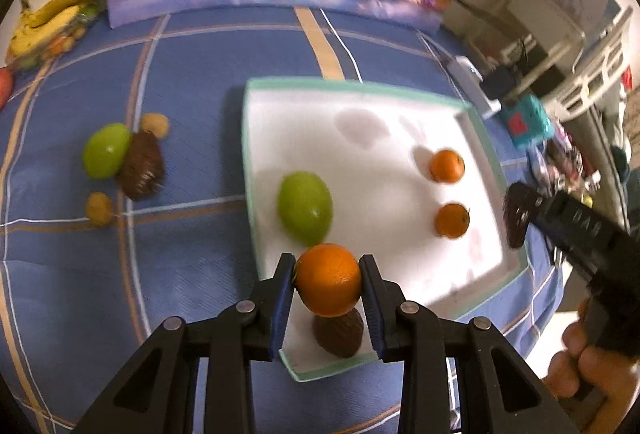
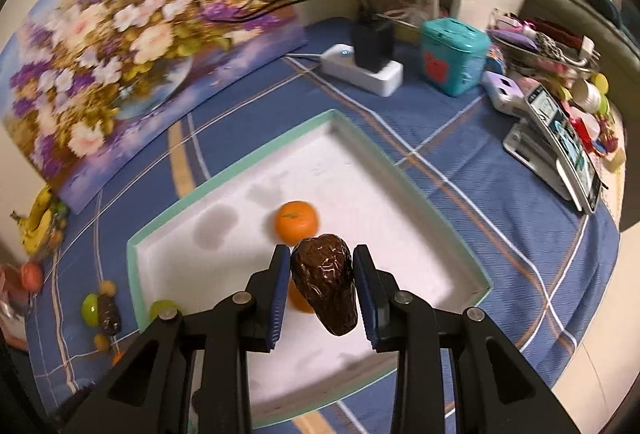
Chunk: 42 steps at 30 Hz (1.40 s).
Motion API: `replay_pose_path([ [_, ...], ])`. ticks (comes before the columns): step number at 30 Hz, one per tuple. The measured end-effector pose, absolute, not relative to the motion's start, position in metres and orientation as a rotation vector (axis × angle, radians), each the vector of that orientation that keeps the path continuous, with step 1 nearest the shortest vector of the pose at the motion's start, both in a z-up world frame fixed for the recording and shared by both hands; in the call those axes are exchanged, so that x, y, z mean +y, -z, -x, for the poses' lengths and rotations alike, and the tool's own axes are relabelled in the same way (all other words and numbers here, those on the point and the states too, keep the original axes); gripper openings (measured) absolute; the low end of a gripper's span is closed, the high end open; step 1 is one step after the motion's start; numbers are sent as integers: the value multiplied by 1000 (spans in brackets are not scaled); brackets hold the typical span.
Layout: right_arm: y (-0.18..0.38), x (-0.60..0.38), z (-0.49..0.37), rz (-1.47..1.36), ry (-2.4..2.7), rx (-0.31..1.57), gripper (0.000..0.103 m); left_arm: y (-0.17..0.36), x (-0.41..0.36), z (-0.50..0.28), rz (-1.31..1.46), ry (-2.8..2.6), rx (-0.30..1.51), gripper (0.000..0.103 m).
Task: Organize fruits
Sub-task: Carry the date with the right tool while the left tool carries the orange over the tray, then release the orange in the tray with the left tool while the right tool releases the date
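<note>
The left gripper has its jaws drawn close, pinching an orange between the blue pads. It hangs over the near edge of a white tray with a mint-green rim, which sits on the blue checked counter.

In the left wrist view, a brown date-like fruit lies in the tray directly under the held orange. A green fruit lies at about 11 o'clock from the orange, and two small oranges lie at about 2 o'clock, near the tray's right wall.

The right gripper has its jaws equally narrow, clamped on a wrinkled brown fruit held above the tray. An orange lies in the tray at 11 o'clock from it.

Outside the tray, at 9 o'clock, a second green fruit, a brown fruit touching it, and two small tan fruits lie on the counter.
</note>
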State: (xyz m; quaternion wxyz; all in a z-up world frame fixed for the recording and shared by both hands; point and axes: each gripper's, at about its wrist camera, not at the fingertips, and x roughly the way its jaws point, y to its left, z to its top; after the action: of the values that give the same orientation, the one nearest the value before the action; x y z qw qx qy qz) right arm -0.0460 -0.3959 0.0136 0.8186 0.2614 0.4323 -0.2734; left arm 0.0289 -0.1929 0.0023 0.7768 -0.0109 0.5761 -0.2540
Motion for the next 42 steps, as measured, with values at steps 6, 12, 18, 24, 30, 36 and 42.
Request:
replay_pose_path([
  [6, -6, -414, 53, -568, 639, 947, 34, 9, -205, -22, -26, 555, 1264, 34],
  [12, 17, -418, 46, -586, 636, 1029, 34, 20, -210, -23, -44, 550, 1274, 34],
  [18, 28, -417, 43, -577, 634, 1068, 34, 23, -212, -26, -46, 543, 1276, 34],
  [24, 35, -417, 42, -585, 637, 1092, 34, 26, -212, -31, -37, 535, 1274, 34],
  [30, 38, -416, 42, -593, 633, 1101, 34, 34, -212, -33, -47, 523, 1286, 34],
  [36, 38, -416, 43, -600, 630, 1101, 34, 38, -213, -33, -57, 512, 1292, 34],
  [42, 38, -415, 41, -592, 629, 1108, 34, 40, -216, -34, -62, 509, 1294, 35],
])
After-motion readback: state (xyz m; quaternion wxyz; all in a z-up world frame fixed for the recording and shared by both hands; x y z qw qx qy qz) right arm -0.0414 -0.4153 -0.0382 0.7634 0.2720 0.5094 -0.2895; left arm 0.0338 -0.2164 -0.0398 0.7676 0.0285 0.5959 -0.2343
